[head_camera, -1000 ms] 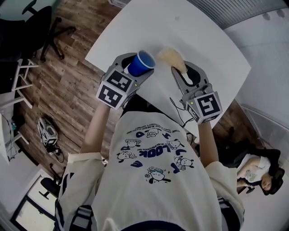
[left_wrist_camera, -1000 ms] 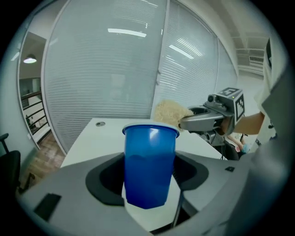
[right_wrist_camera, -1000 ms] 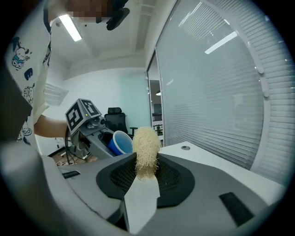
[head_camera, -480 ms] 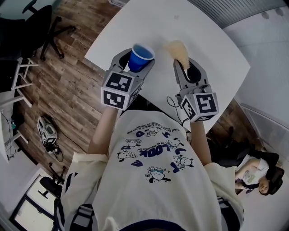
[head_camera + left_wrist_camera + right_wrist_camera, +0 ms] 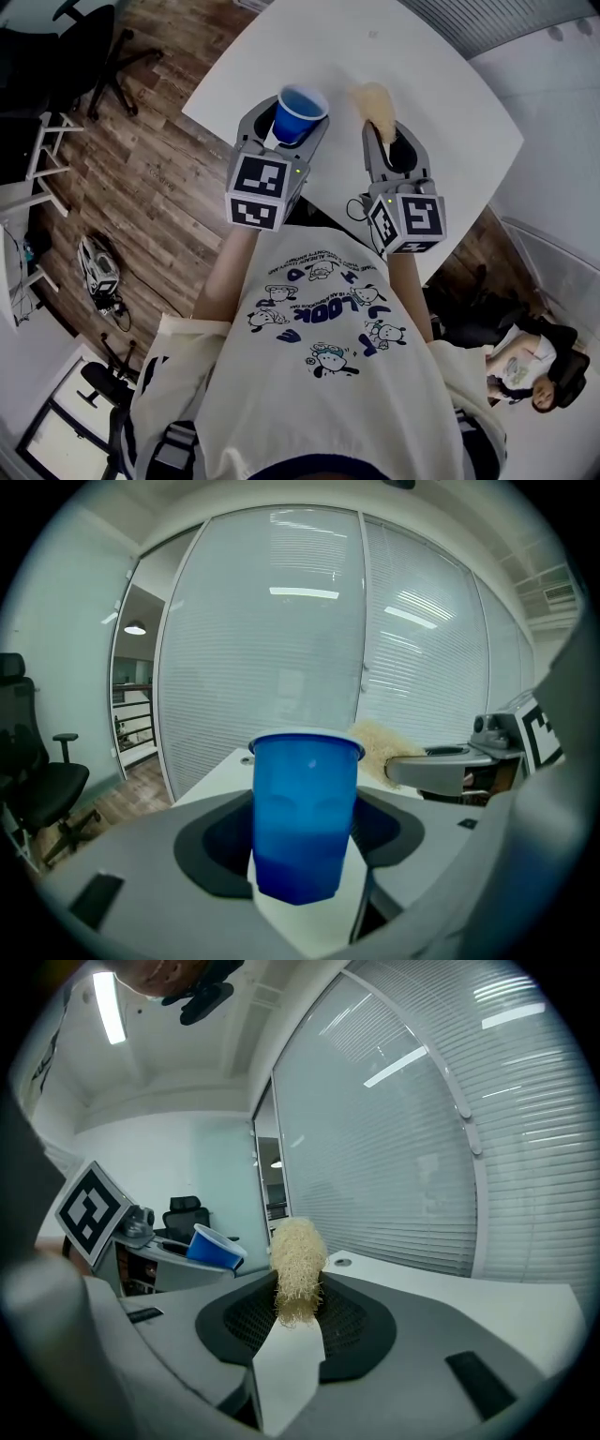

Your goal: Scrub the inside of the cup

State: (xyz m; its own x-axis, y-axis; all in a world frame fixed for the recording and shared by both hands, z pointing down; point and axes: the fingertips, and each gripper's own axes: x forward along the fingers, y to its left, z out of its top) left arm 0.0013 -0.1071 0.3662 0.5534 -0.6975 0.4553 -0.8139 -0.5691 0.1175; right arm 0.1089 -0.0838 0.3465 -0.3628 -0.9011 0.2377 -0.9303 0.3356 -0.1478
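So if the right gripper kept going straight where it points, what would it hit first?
Probably nothing near: the right gripper, shut on the scrubber, points past the cup, over the table, toward the glass wall. Depth is unclear.

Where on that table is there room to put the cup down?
The white table lies bare beyond the blue cup and scrubber, out to its far edge. Only the near edge is crowded, under the left tongs and right tongs.

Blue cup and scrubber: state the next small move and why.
Probably bring the right gripper leftward and dip the scrubber into the blue cup: the left gripper holds it mouth-up, while the scrubber sits clamped beside it, outside the rim.
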